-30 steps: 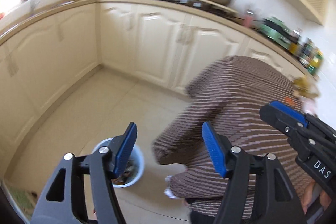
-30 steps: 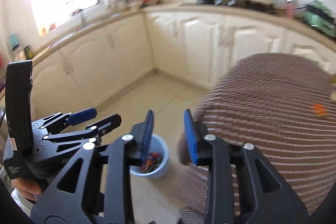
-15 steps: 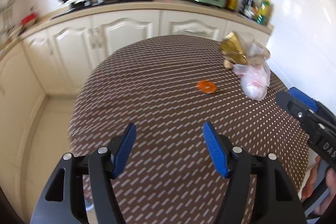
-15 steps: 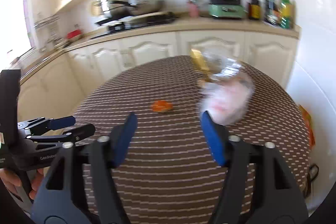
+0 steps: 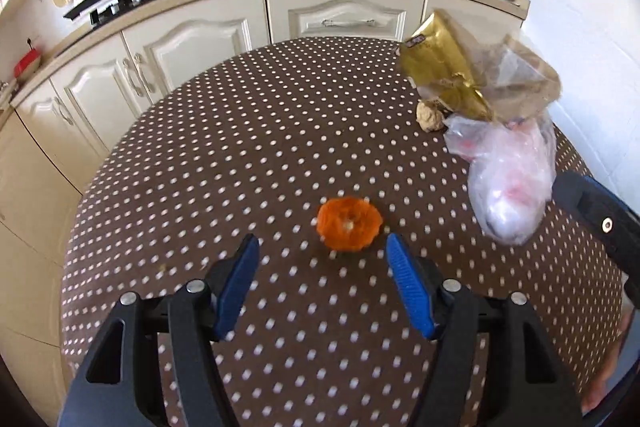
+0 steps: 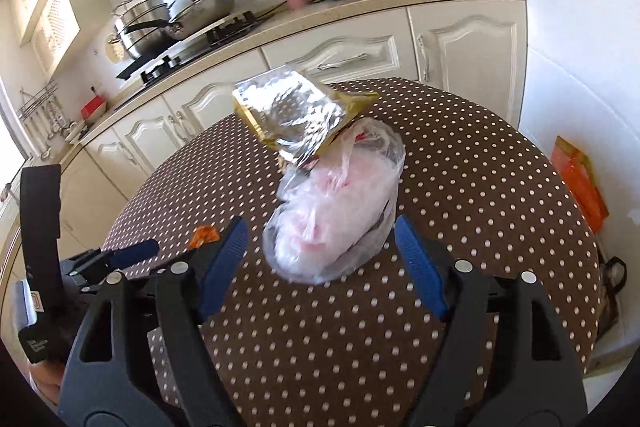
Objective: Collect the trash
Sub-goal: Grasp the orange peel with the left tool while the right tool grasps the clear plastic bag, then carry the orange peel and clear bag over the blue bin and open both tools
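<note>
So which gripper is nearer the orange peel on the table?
Left. The left gripper is open just short of the orange peel; the right gripper, opening, faces the plastic bag.

Peel [image 5: 349, 223] left of bag [image 5: 510, 197]

Both wrist cams down onto table [image 5: 200, 187] (shared: plastic bag [image 6: 336, 219]).

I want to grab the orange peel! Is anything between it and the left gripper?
No. In the left wrist view only bare dotted tablecloth lies between the open left gripper and the orange peel.
</note>
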`<state>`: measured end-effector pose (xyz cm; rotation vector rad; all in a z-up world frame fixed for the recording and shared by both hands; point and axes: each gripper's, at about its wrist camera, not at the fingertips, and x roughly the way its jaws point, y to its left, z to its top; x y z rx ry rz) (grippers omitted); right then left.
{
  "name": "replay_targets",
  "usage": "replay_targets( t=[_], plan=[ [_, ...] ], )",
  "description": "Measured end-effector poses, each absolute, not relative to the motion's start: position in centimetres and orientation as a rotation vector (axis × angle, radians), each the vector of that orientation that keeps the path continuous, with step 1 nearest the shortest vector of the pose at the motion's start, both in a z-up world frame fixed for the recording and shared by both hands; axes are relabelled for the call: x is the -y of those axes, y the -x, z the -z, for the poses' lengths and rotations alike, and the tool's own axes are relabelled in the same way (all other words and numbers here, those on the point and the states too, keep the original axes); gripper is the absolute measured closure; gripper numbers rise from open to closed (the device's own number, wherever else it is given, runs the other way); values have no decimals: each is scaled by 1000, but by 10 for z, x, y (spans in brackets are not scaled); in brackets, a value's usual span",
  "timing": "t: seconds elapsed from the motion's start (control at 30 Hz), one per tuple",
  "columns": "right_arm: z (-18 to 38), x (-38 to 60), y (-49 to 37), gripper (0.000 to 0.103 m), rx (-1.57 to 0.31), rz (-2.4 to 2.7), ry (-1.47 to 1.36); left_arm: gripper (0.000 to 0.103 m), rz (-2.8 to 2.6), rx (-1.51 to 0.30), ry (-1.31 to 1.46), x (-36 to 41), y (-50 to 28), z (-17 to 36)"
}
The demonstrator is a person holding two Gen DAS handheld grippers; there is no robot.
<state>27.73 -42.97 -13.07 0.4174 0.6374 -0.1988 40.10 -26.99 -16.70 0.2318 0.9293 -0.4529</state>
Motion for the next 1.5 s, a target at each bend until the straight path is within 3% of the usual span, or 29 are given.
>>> replay_targets(
  t=[0.13,0.17,0.23,0.33,0.37,0.4,0.6,1.0,1.5],
  plan=[
    [138,434,-295,25,-678,214,-417,41,494,-973,-214,282,-413,177],
    [140,435,-298,25,-687,221,-414,52,482,-968,-224,283,-414,179],
    [146,437,-306,25,-718,234,-404,65,470,-935,-253,284,-410,180],
    [156,438,-312,27,-746,213,-413,66,499,-947,-214,276,-411,179],
    [159,439,-314,40,-760,199,-426,66,503,-948,-209,274,-410,178],
    [160,441,-315,46,-761,177,-441,66,506,-949,-205,270,-409,178],
    [156,432,-298,63,-738,169,-427,66,534,-948,-144,240,-393,171],
    [120,377,-207,65,-580,125,-407,66,566,-853,-26,146,-338,133],
    [99,115,-276,65,-646,-366,-182,66,278,-764,194,-105,-286,123]
  ],
)
